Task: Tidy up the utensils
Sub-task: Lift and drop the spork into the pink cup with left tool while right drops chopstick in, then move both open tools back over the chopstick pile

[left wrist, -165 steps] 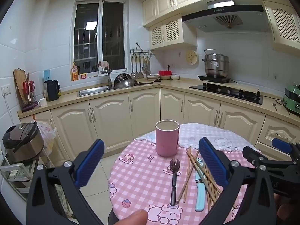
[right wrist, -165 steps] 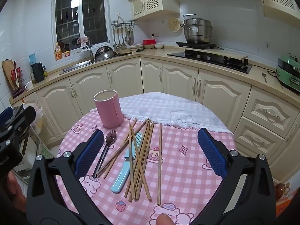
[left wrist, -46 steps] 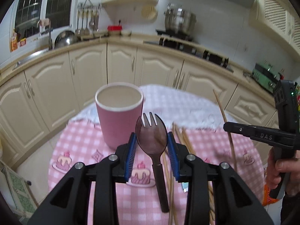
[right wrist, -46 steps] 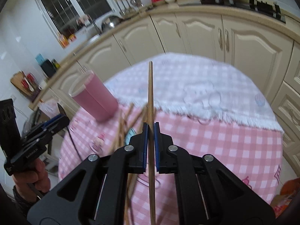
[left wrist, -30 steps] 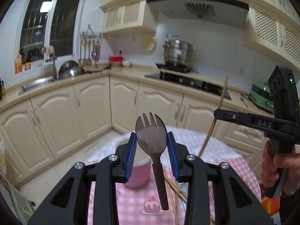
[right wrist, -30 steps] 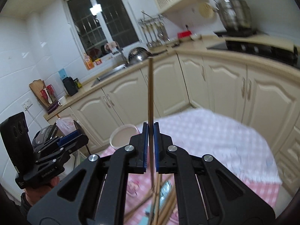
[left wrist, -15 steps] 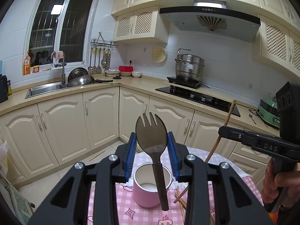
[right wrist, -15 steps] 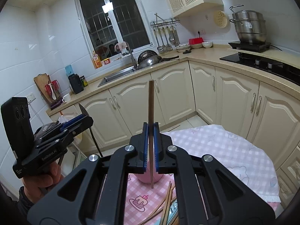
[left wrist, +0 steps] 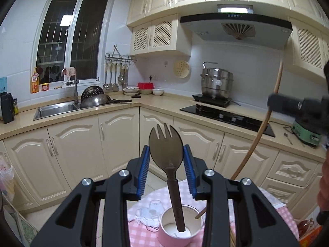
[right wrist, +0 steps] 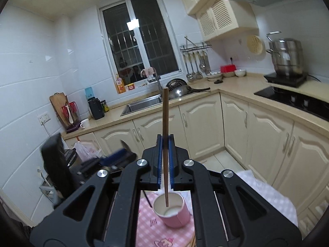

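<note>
Both tools, newly raised over the pink cup [right wrist: 172, 211] — left gripper [left wrist: 166, 169] clamping the spork [left wrist: 165, 144], right gripper [right wrist: 165, 162] pinching a chopstick [right wrist: 165, 123] — poised for drop-in.

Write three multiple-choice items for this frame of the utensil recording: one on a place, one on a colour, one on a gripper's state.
1. Where does the lower end of the spork appear in the left wrist view?
A. over the pink cup's mouth
B. in the sink
C. on the stove

2. What colour is the cup on the outside?
A. green
B. pink
C. black

3. How does the right gripper stand?
A. wide open, nothing in it
B. shut on a knife
C. shut on a chopstick

Answers:
1 A, its handle tip shows against the cup's white inside.
2 B, its wall is pink above the checked tablecloth.
3 C, the blue pads press the upright chopstick from both sides.
</note>
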Tool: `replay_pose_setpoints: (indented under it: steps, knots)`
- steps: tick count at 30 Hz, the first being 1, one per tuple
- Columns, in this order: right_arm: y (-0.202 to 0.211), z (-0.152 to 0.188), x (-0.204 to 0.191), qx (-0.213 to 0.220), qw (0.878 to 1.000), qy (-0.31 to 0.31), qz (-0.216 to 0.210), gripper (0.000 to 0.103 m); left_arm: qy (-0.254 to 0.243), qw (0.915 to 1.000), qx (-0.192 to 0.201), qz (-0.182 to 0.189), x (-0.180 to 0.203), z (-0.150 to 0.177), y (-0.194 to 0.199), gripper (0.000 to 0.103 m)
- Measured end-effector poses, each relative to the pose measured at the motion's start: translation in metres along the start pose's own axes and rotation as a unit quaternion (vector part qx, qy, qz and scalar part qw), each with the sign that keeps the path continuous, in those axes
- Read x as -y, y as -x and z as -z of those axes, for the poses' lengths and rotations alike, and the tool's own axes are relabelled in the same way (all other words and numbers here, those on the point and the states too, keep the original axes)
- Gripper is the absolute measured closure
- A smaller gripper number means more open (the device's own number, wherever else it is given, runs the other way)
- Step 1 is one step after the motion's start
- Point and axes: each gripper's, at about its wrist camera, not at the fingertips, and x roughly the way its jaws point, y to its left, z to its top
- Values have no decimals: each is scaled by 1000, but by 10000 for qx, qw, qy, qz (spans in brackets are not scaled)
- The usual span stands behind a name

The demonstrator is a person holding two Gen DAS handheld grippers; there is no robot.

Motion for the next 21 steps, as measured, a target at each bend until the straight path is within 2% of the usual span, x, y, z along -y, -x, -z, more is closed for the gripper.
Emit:
replay_pose_setpoints:
  steps: [4,9,10,11,12,13,14,17,20,21]
  knots:
    - [-30,14,-2,-374,9992,112,89,97,30,9996,-259,-58,-1,15,-27,71]
    - [-56,41,18,-893,9957,-181,181,96,16,9984,-555,-100,-3,38,-45,69]
    - [-57,44,21,-930,9952,-229,212,96,-13,9981,-616,-90,-3,41,-46,59]
    - [-55,46,27,-940,9948,-308,259,89,-33,9980,-622,-115,-3,43,-45,51]
    - [-52,47,33,-916,9946,-381,307,65,-49,9981,-590,-154,-2,44,-42,34]
    - [-48,49,38,-869,9946,-448,360,44,-59,9985,-523,-172,-2,45,-37,26]
    - [-41,50,43,-756,9947,-530,447,21,-67,9987,-486,-165,-1,45,-34,25]
    - [-28,54,58,-677,9936,-728,541,20,-88,9985,-472,-253,2,45,-25,17]
    - [-12,60,70,-575,9915,-936,698,6,-81,9981,-492,-349,4,44,-16,15]
    - [-7,62,75,-575,9906,-994,746,6,-73,9981,-495,-369,5,44,-12,15]
